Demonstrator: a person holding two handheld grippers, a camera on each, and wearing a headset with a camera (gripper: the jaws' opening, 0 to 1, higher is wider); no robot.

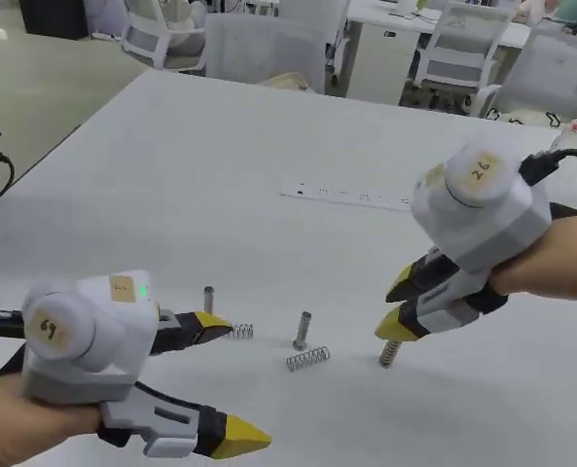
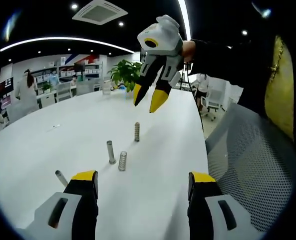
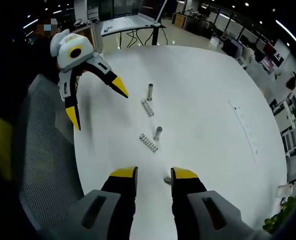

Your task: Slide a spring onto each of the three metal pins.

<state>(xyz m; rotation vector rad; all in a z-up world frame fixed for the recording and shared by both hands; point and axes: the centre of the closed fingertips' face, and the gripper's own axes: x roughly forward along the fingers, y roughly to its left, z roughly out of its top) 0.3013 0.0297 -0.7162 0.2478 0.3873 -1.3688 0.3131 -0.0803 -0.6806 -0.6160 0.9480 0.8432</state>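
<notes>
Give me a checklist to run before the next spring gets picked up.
1. The spring-wrapped silver metal pin below the right gripper is loaded: ok.
2. The bare middle silver pin stands upright: ok.
3. The loose steel coil spring lies free beside it on the white table: ok.
4. The bare left silver pin stands upright, with the second loose coil spring close by: ok.
5. The left gripper has its jaws wide apart and holds nothing: ok.
6. Right gripper clear of the loaded pin: cannot tell; its jaws are apart, with one tip just above the pin.
</notes>
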